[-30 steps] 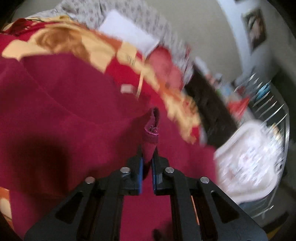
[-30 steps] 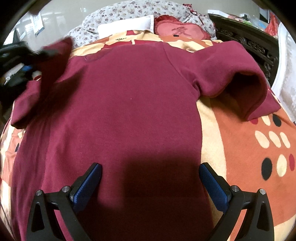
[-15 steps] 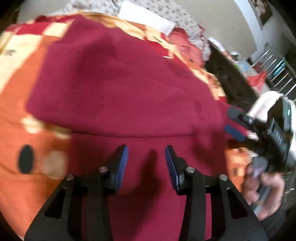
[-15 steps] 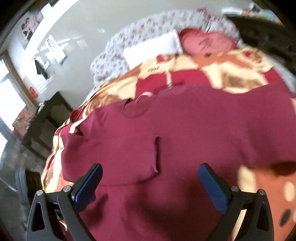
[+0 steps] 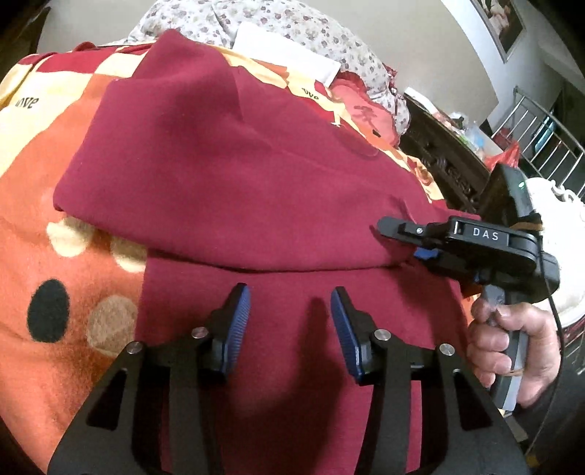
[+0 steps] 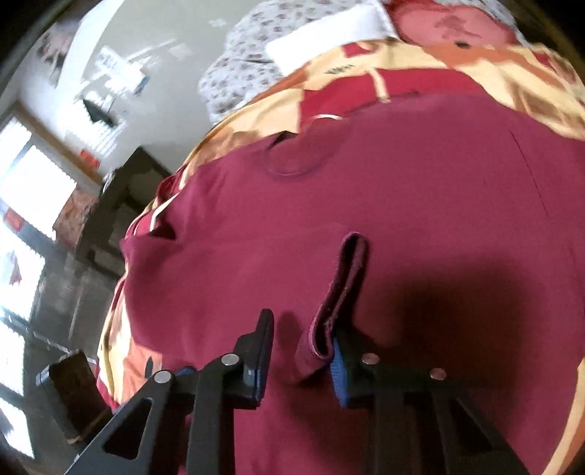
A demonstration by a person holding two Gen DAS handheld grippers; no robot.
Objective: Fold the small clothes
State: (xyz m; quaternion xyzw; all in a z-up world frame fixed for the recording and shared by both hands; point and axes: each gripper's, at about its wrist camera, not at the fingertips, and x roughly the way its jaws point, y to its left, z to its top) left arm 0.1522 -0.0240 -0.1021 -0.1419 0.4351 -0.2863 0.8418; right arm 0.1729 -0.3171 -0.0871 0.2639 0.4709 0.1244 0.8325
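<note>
A maroon sweatshirt point(image 5: 234, 175) lies spread on the bed, its left sleeve folded across the body. My left gripper point(image 5: 290, 314) is open and empty just above the lower body of the garment. My right gripper point(image 6: 303, 347) shows in the left wrist view point(image 5: 409, 237) at the sweatshirt's right side. Its jaws are partly open around the raised cuff of the sleeve point(image 6: 343, 292), which rests against the right pad; there is a gap to the left one. The neckline point(image 6: 299, 157) lies beyond.
The bed has an orange, red and cream patterned blanket point(image 5: 44, 204) under the garment. A floral pillow point(image 5: 263, 22) and a white cloth point(image 5: 289, 54) lie at the head. A dark wooden cabinet point(image 5: 446, 153) stands to the right, and dark furniture point(image 6: 117, 204) by the window.
My left gripper let go of the sleeve cuff, opened and drew back over the garment's lower body. My right gripper swung to the right side and narrowed its wide-open jaws around the cuff.
</note>
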